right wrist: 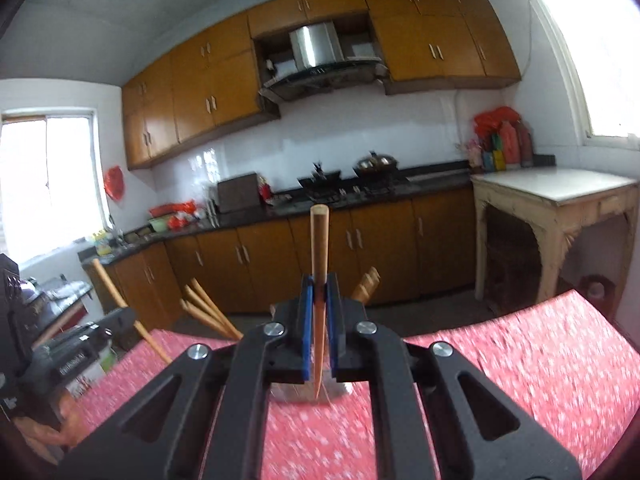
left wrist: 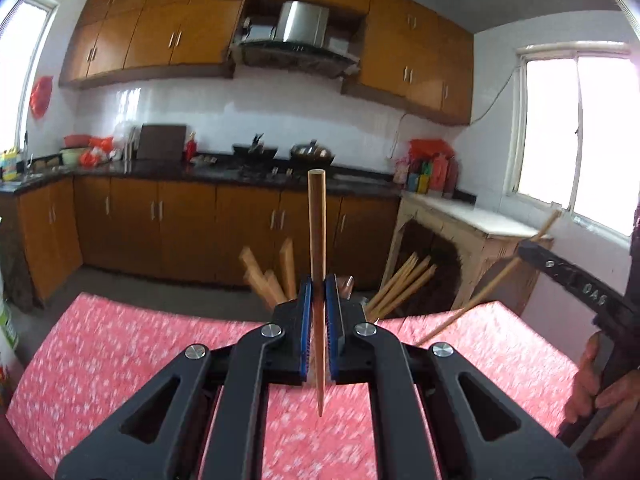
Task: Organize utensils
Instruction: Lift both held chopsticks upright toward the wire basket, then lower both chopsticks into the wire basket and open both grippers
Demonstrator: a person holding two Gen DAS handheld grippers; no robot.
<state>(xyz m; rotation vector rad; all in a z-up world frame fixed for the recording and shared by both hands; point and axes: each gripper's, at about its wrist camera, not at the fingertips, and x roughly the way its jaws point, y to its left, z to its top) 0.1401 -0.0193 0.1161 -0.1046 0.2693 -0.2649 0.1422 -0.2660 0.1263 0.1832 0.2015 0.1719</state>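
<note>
My left gripper (left wrist: 319,284) is shut on a wooden chopstick (left wrist: 317,232) that stands upright between the blue pads, thick end up, point down above the red flowered tablecloth (left wrist: 120,352). My right gripper (right wrist: 319,284) is shut on another wooden chopstick (right wrist: 319,240), also upright. Behind each gripper, bundles of chopsticks (left wrist: 400,284) (right wrist: 204,308) stick up from a metal holder (right wrist: 312,392) that the gripper bodies mostly hide. The right gripper and its chopstick (left wrist: 500,280) show at the right of the left wrist view; the left gripper's chopstick (right wrist: 128,312) shows at the left of the right wrist view.
The table's far edge (left wrist: 168,304) drops to the kitchen floor. Beyond are wooden cabinets (left wrist: 180,220), a dark counter with a stove and pans (left wrist: 304,156), and a white side table (right wrist: 560,192) at the right. A hand (left wrist: 604,392) grips the right tool.
</note>
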